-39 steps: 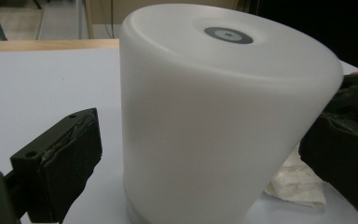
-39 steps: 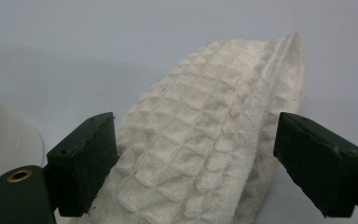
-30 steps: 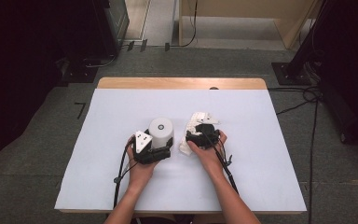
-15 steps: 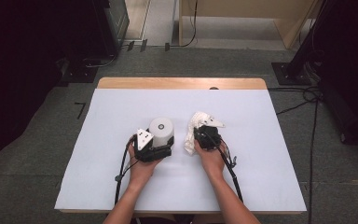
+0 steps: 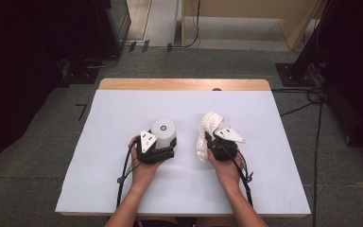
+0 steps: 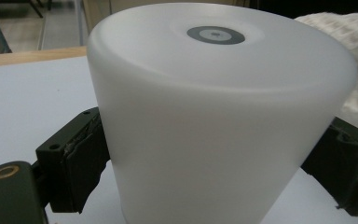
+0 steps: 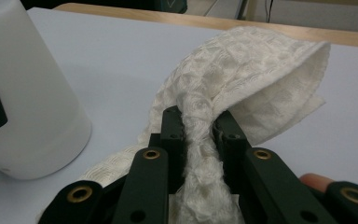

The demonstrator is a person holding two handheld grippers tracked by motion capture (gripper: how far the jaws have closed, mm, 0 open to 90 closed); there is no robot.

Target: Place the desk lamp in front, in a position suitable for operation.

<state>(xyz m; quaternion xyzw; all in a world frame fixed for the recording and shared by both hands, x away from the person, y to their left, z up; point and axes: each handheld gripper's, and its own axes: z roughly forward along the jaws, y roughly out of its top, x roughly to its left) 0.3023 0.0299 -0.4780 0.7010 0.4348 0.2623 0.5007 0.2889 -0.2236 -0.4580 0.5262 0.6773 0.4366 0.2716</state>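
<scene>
Two grippers at work on a white-covered table.

Left gripper clamps its fingers on a white, upturned plastic cup, whose base edge is cut off close up; right gripper pinches a cream waffle-weave cloth, bunched, its lower end hidden behind the fingers.

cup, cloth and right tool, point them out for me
cup (image 6: 223, 121), left gripper view, on its white side wall
cloth (image 7: 256, 70), right gripper view, on the raised waffle-weave fold
right tool (image 7: 199, 128), right gripper view, midway between its fingertips, which pinch the cloth
</scene>
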